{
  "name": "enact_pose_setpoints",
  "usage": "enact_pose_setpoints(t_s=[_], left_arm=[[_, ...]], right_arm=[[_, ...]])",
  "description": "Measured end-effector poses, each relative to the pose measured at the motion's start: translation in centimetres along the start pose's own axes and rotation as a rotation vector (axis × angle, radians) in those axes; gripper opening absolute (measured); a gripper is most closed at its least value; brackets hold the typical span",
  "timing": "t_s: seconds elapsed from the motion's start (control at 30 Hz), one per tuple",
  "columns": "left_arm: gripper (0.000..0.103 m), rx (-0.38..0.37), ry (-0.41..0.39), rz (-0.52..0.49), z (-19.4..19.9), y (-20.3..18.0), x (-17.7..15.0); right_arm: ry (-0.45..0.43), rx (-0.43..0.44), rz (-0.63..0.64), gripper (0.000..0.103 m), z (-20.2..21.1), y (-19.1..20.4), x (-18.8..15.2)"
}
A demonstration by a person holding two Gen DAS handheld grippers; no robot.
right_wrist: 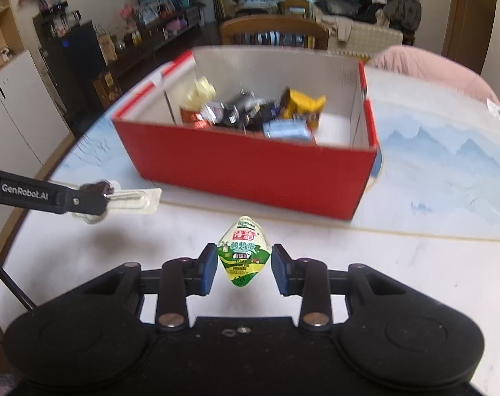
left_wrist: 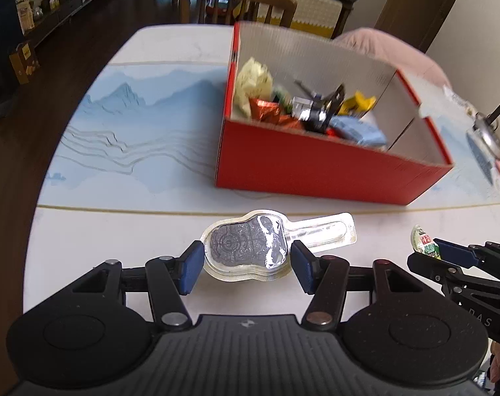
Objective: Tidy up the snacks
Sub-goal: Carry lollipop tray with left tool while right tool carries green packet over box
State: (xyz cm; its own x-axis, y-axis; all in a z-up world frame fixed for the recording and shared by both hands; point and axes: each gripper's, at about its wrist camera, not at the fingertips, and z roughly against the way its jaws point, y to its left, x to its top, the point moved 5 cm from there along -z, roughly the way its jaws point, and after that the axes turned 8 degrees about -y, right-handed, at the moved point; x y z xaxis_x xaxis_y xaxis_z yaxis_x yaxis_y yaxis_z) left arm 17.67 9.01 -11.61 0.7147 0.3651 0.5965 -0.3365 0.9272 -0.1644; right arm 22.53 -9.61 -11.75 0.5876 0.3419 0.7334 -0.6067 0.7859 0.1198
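Note:
A red cardboard box [left_wrist: 316, 171] holding several wrapped snacks stands on the table; it also shows in the right wrist view [right_wrist: 250, 168]. My left gripper [left_wrist: 246, 262] is shut on a clear blister pack with a dark snack [left_wrist: 246, 247], held above the table. That pack also shows in the right wrist view [right_wrist: 131, 198]. My right gripper [right_wrist: 243, 265] is shut on a small green and white packet [right_wrist: 244, 252], held above the table before the box. The packet also shows at the right of the left wrist view [left_wrist: 424, 242].
The table [left_wrist: 124, 231] has a blue mountain-print mat. A wooden chair [right_wrist: 273, 31] stands behind the box. A pink cushion [right_wrist: 434, 66] lies at the far right. A metal object [left_wrist: 485, 135] sits at the right edge. A white cabinet [right_wrist: 15, 112] is at left.

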Motion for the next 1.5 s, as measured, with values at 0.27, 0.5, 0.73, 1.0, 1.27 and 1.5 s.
enact_pose_setpoints(t_s=[0.27, 0.5, 0.73, 1.0, 1.27, 1.5], left_arm=[[0.057, -0.033, -0.100, -0.035, 3.5, -1.0, 2.6], [0.057, -0.055, -0.166, -0.071, 5.3, -2.5, 5.7], [0.057, -0.041, -0.168, -0.108, 4.2, -3.7, 9.0], [0.057, -0.009, -0.117, -0.146, 0.9, -4.7, 12.2], [0.057, 0.043, -0.015, -0.164, -4.2, -5.1, 13.1], [0.057, 0.076, 0.061, -0.185, -7.9, -5.4, 13.1]], right_arm=[[-0.090, -0.011, 0.019, 0.035, 3.2, 1.1, 3.4], [-0.147, -0.029, 0.024, 0.035, 4.0, 0.7, 6.6], [-0.175, -0.054, 0.035, 0.035, 3.0, -0.5, 9.9], [-0.117, -0.042, -0.011, 0.035, -0.5, -2.4, 12.4], [-0.038, -0.038, -0.019, 0.035, -5.1, -3.7, 13.2], [0.056, -0.034, -0.013, 0.035, -9.7, -4.6, 13.2]])
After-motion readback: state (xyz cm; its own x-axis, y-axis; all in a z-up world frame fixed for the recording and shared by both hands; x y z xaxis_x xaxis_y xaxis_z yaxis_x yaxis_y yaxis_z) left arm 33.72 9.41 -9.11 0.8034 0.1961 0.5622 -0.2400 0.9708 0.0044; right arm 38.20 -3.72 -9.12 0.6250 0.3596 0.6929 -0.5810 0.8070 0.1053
